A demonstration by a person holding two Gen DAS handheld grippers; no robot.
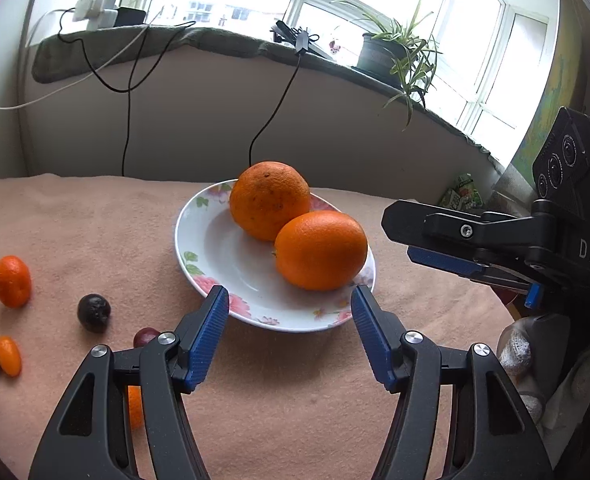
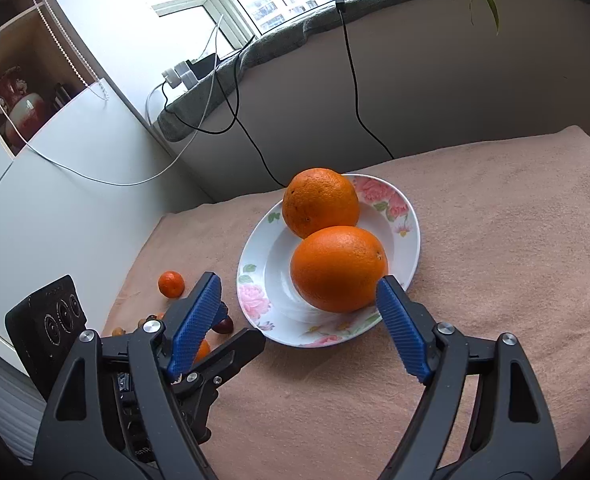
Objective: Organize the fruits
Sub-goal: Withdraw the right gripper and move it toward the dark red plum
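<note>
Orange fruit, two oranges [image 2: 337, 236], sits on the plate [image 2: 409, 236] while small fruits [image 1: 93, 312] lie loose on the worktop [image 1: 295, 392]; both hand-held grippers, left [image 1: 291, 300] and right [image 2: 299, 292], gape empty, so withdraw gently without nudging the rim.

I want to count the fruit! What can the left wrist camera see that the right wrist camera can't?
Only the left view shows the round dark purple plum clearly, plus the potted green spider plant's pot. Only the right view shows the brown shelf with a red-and-white pot. Both show two big oranges on the flowered white plate and a small tangerine.
</note>
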